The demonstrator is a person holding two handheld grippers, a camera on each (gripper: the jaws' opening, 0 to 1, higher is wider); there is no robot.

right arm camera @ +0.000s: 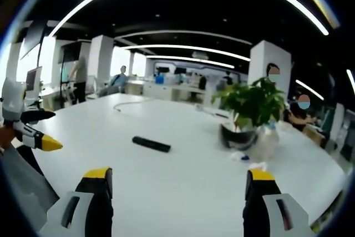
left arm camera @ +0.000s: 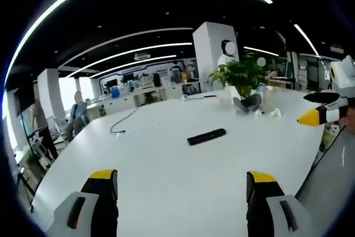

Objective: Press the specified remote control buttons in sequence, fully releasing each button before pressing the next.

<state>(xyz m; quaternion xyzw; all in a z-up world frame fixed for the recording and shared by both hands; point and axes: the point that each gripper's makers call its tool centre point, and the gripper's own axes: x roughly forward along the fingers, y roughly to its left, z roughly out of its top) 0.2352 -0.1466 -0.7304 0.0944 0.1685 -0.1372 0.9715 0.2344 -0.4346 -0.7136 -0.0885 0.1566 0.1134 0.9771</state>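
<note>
a black remote control (left arm camera: 206,136) lies flat on a large white worktop (left arm camera: 166,176) in an open-plan office, well apart from both handheld grippers. in the left gripper view, the left gripper (left arm camera: 182,192) hangs above the near part of the worktop, its yellow-tipped black jaws spread wide with nothing between them, the remote ahead of them and a little right of centre. the right gripper (left arm camera: 321,109) enters that view from the right edge, its yellow tip pointing inward over the worktop's far side. in the right gripper view, the right gripper (right arm camera: 177,192) likewise hangs with its jaws set wide and empty, the remote control (right arm camera: 151,144) lying ahead and left of centre on the worktop (right arm camera: 183,181); the left gripper (right arm camera: 33,131) shows at the left edge, yellow tip pointing inward. a potted plant (left arm camera: 244,79) with broad green leaves stands beyond the remote, seen at right of centre in the right gripper view (right arm camera: 249,109), with small scraps of white paper (left arm camera: 267,113) beside its dark pot. a thin dark cable (left arm camera: 125,120) trails across the worktop's far left. a seated person (left arm camera: 77,109) appears at desks in the background, under long curved ceiling lights (left arm camera: 133,51), near a white column (left arm camera: 213,45).
</note>
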